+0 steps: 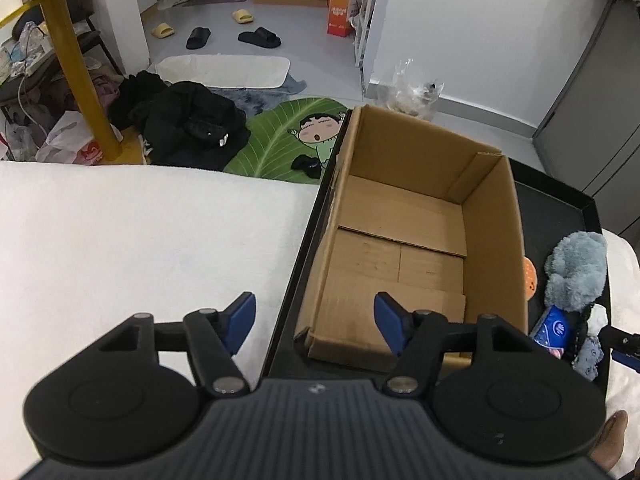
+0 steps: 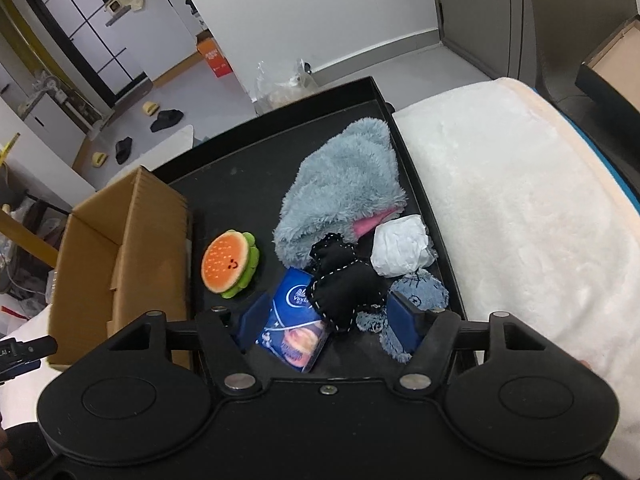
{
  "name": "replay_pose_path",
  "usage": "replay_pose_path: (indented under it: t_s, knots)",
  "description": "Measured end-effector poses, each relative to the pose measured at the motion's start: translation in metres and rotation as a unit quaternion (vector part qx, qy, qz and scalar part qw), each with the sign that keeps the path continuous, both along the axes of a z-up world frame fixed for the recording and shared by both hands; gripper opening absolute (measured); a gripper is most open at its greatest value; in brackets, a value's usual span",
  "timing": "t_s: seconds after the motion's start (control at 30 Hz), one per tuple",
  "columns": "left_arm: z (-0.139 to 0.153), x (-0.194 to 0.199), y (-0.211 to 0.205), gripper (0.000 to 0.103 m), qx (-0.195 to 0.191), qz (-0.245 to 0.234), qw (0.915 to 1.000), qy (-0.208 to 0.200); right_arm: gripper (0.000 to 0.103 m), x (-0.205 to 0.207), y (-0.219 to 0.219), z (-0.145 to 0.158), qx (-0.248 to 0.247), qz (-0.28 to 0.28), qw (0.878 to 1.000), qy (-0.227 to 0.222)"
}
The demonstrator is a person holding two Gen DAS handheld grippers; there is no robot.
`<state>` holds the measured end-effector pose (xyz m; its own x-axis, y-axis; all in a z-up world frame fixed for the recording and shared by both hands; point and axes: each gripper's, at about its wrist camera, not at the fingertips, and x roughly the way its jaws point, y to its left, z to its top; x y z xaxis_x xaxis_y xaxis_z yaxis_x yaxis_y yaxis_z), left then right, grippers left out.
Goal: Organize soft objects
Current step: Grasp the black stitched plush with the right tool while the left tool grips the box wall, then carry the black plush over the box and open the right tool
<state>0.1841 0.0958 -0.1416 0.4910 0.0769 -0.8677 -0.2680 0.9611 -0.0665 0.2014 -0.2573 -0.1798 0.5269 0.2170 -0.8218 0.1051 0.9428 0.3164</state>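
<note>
An open, empty cardboard box [image 1: 400,220] stands in a black tray [image 1: 560,200] on a white blanket. My left gripper [image 1: 316,320] is open and straddles the box's near left wall without pressing it. Right of the box [image 2: 132,248] the tray [image 2: 240,160] holds a burger plush [image 2: 230,264], a fluffy grey-blue plush [image 2: 340,188], a black stitched plush [image 2: 344,284], a white crumpled wad [image 2: 402,248], a small blue-grey plush [image 2: 420,294] and a blue tissue packet [image 2: 292,320]. My right gripper [image 2: 328,316] is open, low over the tray, with the packet and black plush between its fingers.
The white fluffy blanket [image 1: 140,240] spreads left of the tray and also to its right [image 2: 500,200]. Beyond the bed edge the floor holds dark clothes [image 1: 184,124], a green leaf mat [image 1: 288,136], slippers and an orange box [image 1: 340,12]. A yellow table leg [image 1: 80,76] stands at far left.
</note>
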Motion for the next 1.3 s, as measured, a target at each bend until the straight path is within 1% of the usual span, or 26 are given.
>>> replay_pose_path:
  t_s: [0.13, 0.2, 0.27, 0.3, 0.37, 0.4, 0.47, 0.5, 0.57, 0.63, 0.67, 0.73, 0.77, 0.83, 1.0, 1.13, 1.3]
  knots:
    - [-0.009, 0.01, 0.0, 0.061, 0.003, -0.005, 1.0, 0.006, 0.063, 0.011, 0.006, -0.009, -0.024, -0.001, 1.0, 0.003]
    - [-0.013, 0.014, 0.0, 0.058, 0.004, -0.005, 0.9999, 0.008, 0.063, 0.016, 0.009, -0.012, -0.038, 0.0, 0.999, 0.004]
    - [-0.017, 0.017, -0.001, 0.051, 0.008, -0.007, 0.9999, 0.01, 0.063, 0.02, 0.011, -0.014, -0.044, -0.001, 0.999, 0.006]
    - [-0.019, 0.019, -0.001, 0.049, 0.008, -0.008, 0.9999, 0.011, 0.063, 0.021, 0.012, -0.016, -0.044, -0.001, 0.999, 0.007]
    - [-0.023, 0.022, 0.0, 0.04, 0.01, -0.005, 0.9998, 0.016, 0.063, 0.024, 0.014, -0.018, -0.047, 0.0, 0.999, 0.008]
    - [-0.025, 0.023, 0.001, 0.038, 0.008, -0.002, 0.9998, 0.018, 0.063, 0.025, 0.016, -0.019, -0.053, 0.002, 0.999, 0.008]
    - [-0.027, 0.023, 0.003, 0.024, 0.006, 0.005, 0.9998, 0.019, 0.063, 0.027, 0.018, -0.022, -0.062, 0.004, 0.998, 0.008]
    - [-0.028, 0.023, 0.004, 0.023, 0.006, 0.009, 0.9997, 0.02, 0.063, 0.027, 0.019, -0.024, -0.065, 0.004, 0.998, 0.01]
    - [-0.028, 0.022, 0.006, 0.015, -0.001, 0.007, 0.9998, 0.02, 0.06, 0.029, 0.018, -0.027, -0.067, 0.005, 0.998, 0.015]
    - [-0.028, 0.023, 0.005, 0.011, -0.004, 0.002, 0.9998, 0.021, 0.058, 0.03, 0.019, -0.029, -0.074, 0.003, 0.997, 0.019]
    - [-0.028, 0.022, 0.004, 0.011, -0.003, 0.001, 0.9998, 0.021, 0.056, 0.032, 0.02, -0.031, -0.077, 0.002, 0.997, 0.02]
    - [-0.027, 0.022, 0.003, 0.011, -0.004, 0.0, 0.9998, 0.022, 0.047, 0.033, 0.02, -0.034, -0.078, -0.002, 0.997, 0.021]
    - [-0.025, 0.021, 0.003, 0.011, -0.004, -0.001, 0.9998, 0.021, 0.038, 0.033, 0.021, -0.036, -0.077, -0.003, 0.997, 0.022]
    - [-0.023, 0.018, 0.002, 0.011, -0.001, -0.005, 0.9998, 0.021, 0.036, 0.034, 0.021, -0.039, -0.078, -0.008, 0.997, 0.02]
    - [-0.018, 0.009, 0.002, 0.011, -0.003, -0.013, 0.9997, 0.021, 0.022, 0.027, 0.022, -0.033, -0.084, -0.004, 0.996, 0.007]
    - [-0.015, 0.002, -0.001, 0.011, -0.003, -0.026, 0.9994, 0.021, 0.018, 0.02, 0.018, -0.028, -0.079, -0.007, 0.997, 0.002]
    - [-0.012, -0.005, 0.0, 0.011, -0.006, -0.034, 0.9993, 0.013, 0.017, 0.012, 0.014, -0.017, -0.072, -0.011, 0.997, -0.009]
